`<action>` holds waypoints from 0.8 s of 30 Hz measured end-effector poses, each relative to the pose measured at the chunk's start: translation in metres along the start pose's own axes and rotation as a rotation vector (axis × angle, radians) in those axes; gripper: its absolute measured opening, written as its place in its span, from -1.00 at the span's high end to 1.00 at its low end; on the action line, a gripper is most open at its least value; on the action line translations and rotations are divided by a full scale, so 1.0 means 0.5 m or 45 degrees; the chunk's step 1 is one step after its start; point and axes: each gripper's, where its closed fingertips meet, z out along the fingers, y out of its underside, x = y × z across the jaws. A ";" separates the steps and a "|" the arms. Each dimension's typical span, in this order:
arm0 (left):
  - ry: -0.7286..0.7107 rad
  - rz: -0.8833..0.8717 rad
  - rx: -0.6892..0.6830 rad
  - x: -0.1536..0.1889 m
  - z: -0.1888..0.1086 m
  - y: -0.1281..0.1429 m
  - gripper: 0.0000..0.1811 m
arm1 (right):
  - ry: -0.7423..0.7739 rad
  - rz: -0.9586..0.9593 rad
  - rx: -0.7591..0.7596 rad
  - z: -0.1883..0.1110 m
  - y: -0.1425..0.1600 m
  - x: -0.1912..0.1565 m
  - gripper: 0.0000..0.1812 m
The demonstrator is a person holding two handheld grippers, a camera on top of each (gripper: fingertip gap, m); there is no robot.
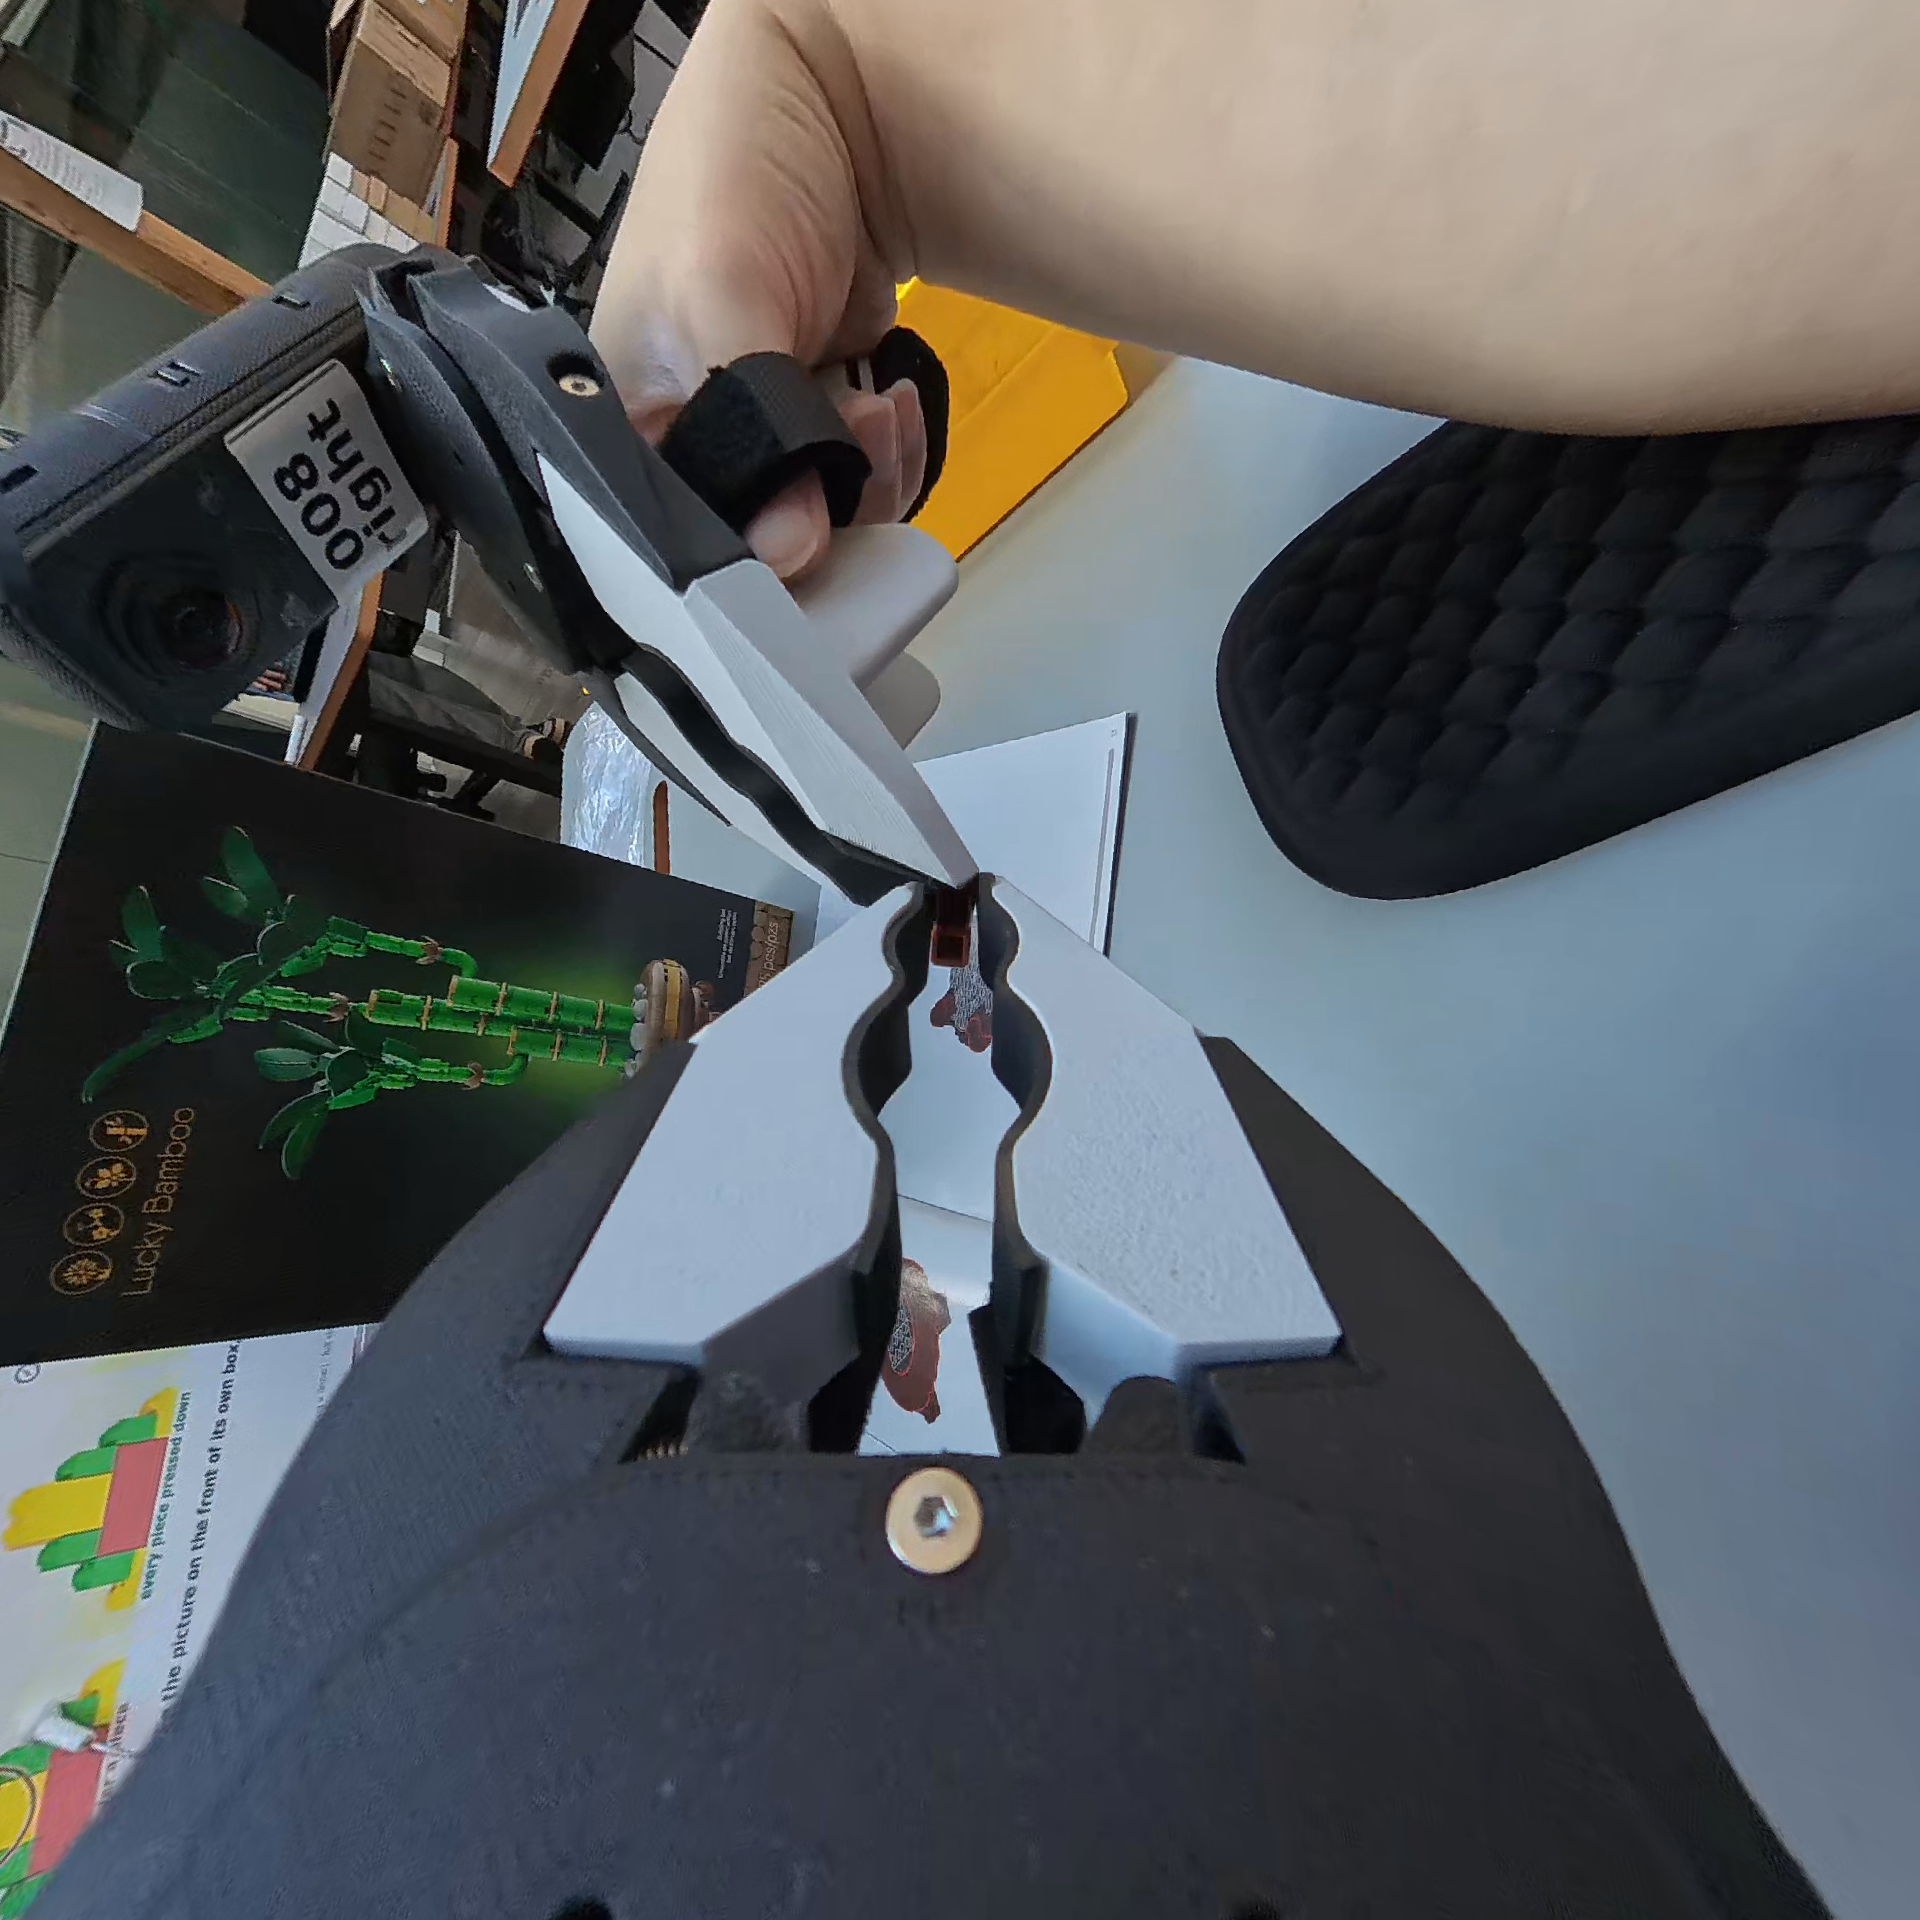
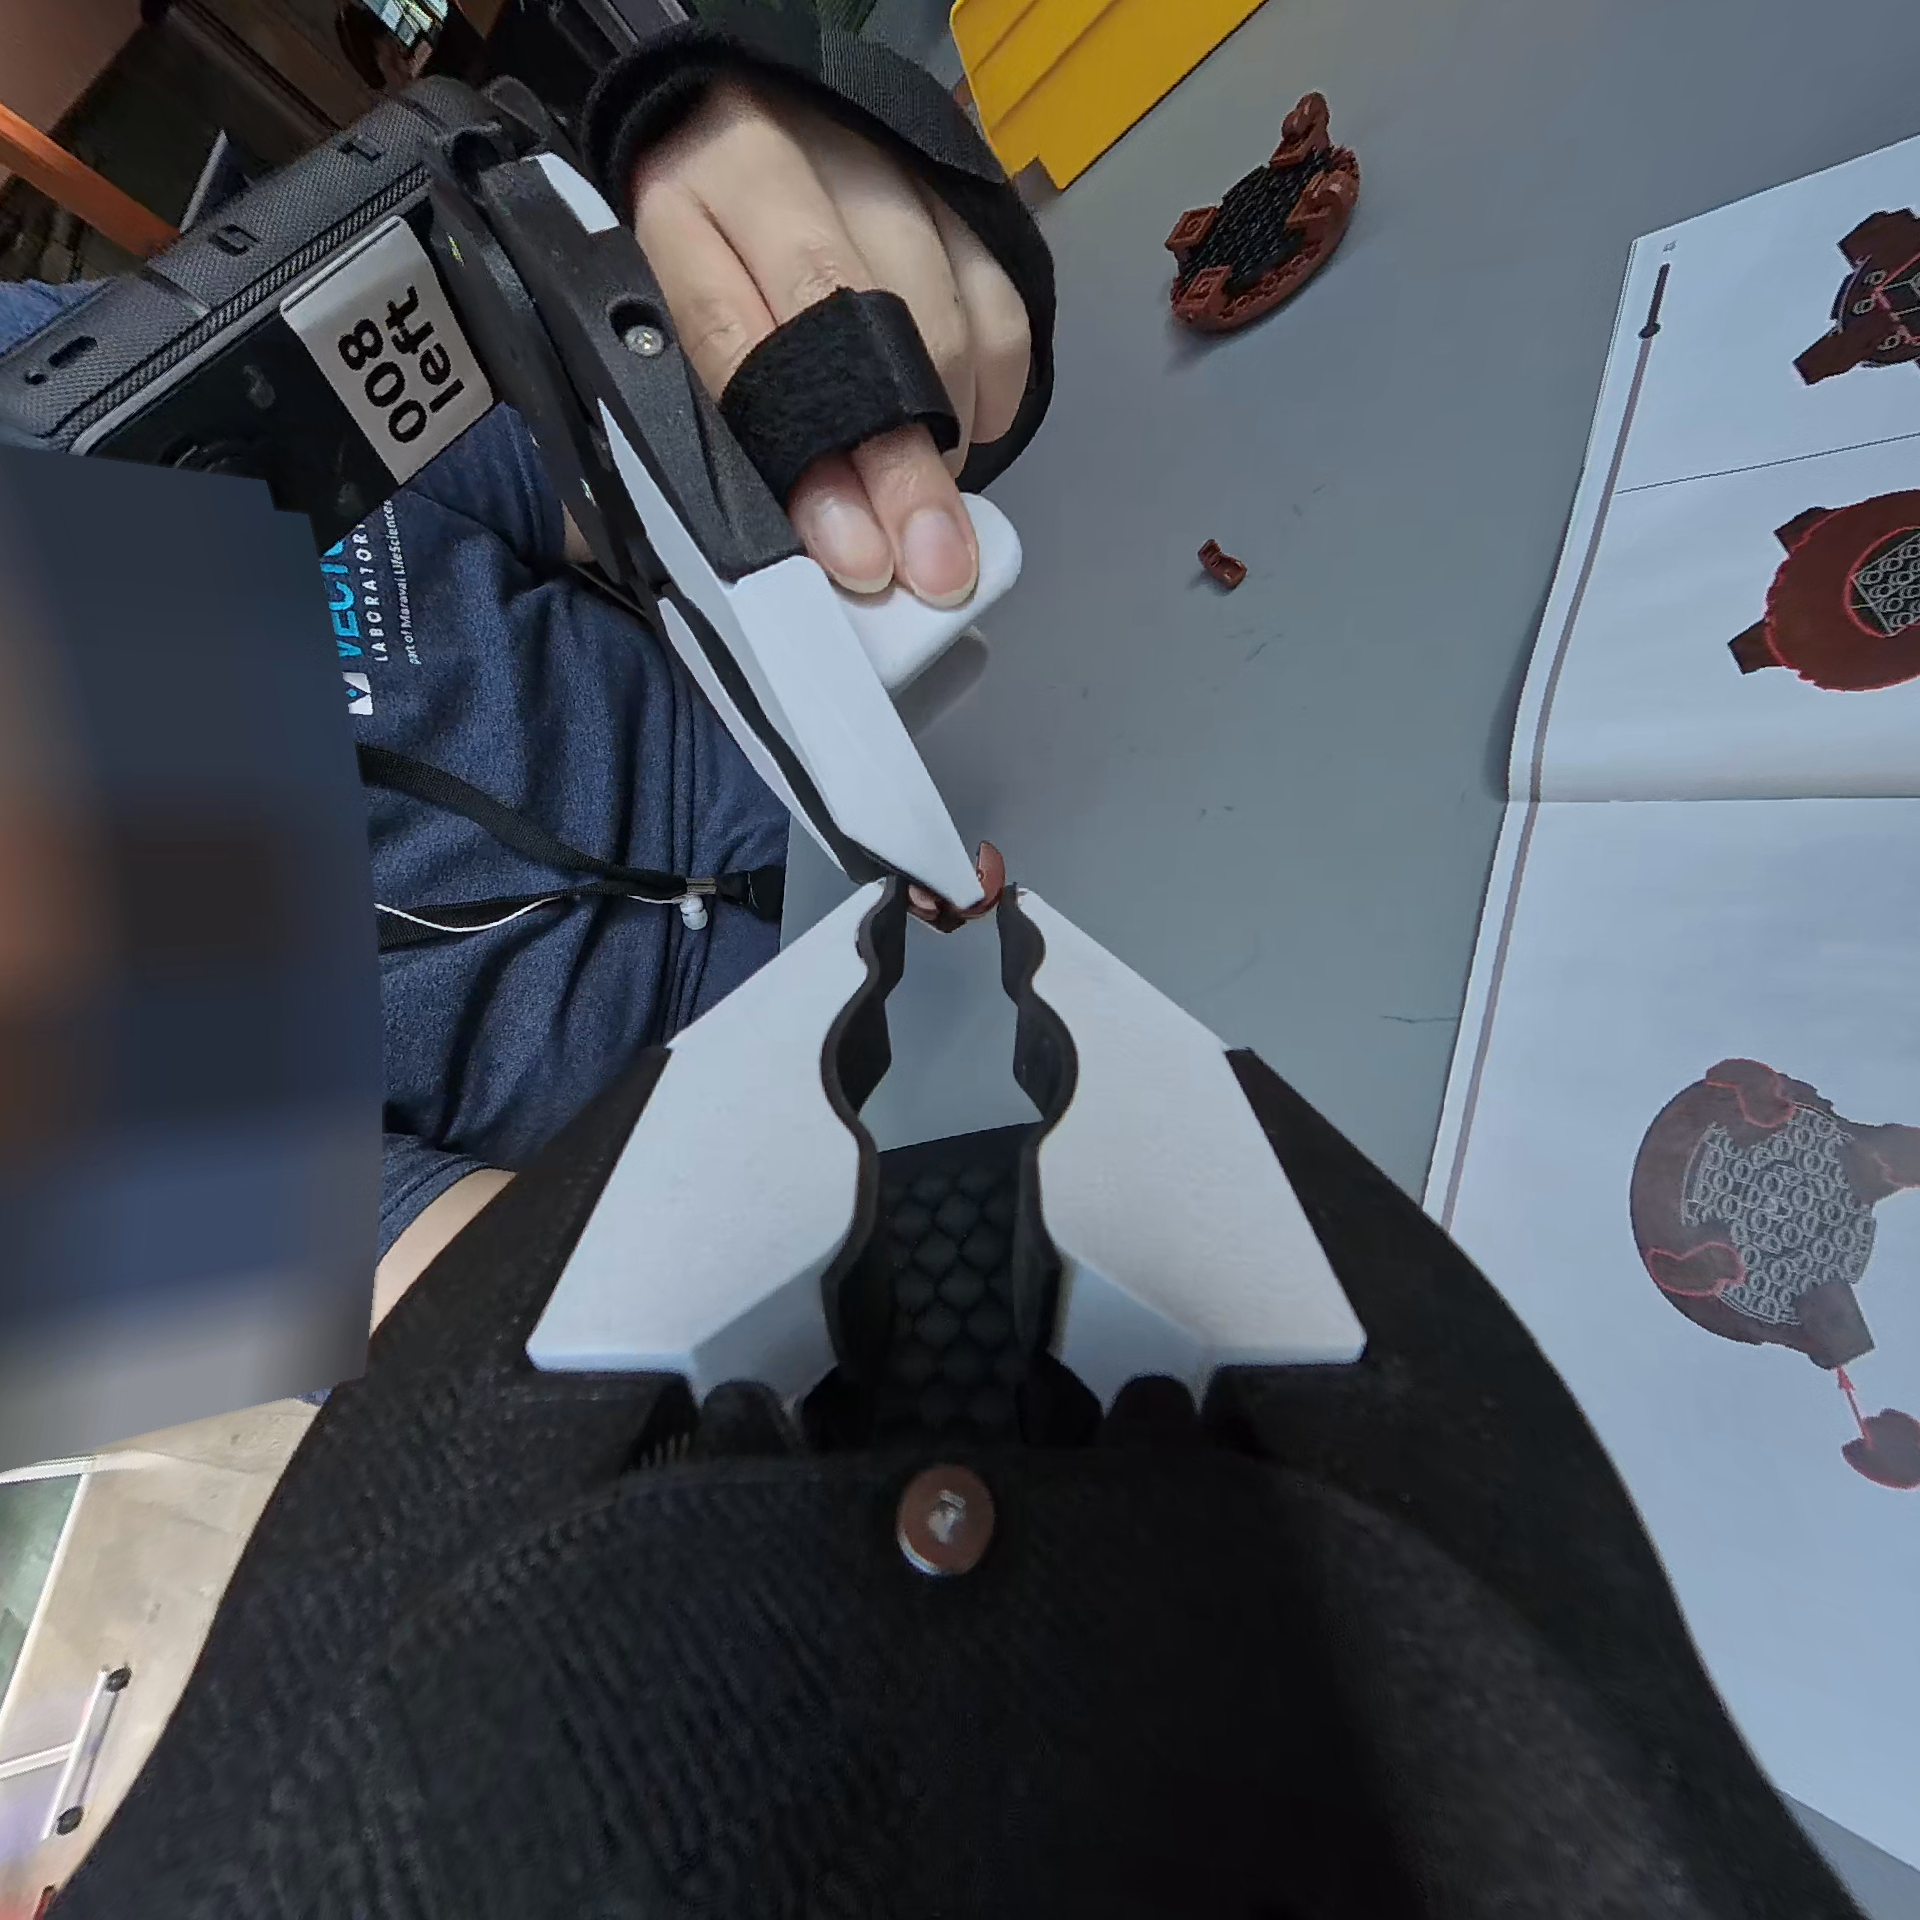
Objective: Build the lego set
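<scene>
The left gripper (image 1: 948,902) and the right gripper (image 2: 943,900) both pinch one small reddish-brown plastic Lego piece (image 1: 950,933) above the grey desk (image 1: 1455,1143). Misaligned pulling may eject it.

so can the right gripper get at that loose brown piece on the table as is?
Probably not yet: the right gripper is busy pinching a brown piece with the left gripper. The path to the loose piece looks clear.
</scene>
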 end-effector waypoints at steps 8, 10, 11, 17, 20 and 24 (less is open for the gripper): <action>-0.084 -0.079 0.020 -0.017 -0.018 0.009 0.94 | 0.037 -0.112 0.047 0.000 -0.028 -0.002 0.68; -0.135 -0.214 0.066 -0.038 -0.034 0.014 0.94 | 0.089 -0.214 0.139 -0.013 -0.054 -0.005 0.48; -0.167 -0.331 0.106 -0.055 -0.045 0.018 0.94 | 0.125 -0.288 0.186 -0.021 -0.067 -0.008 0.44; -0.085 -1.478 0.711 -0.196 -0.161 0.068 0.95 | 0.884 -1.168 0.634 -0.096 -0.252 0.016 0.33; -0.069 -1.737 0.968 -0.242 -0.215 0.100 0.95 | 1.108 -1.451 0.721 -0.060 -0.312 0.009 0.37; -0.122 -1.772 1.004 -0.243 -0.236 0.110 0.95 | 1.124 -1.566 0.666 0.029 -0.339 0.004 0.52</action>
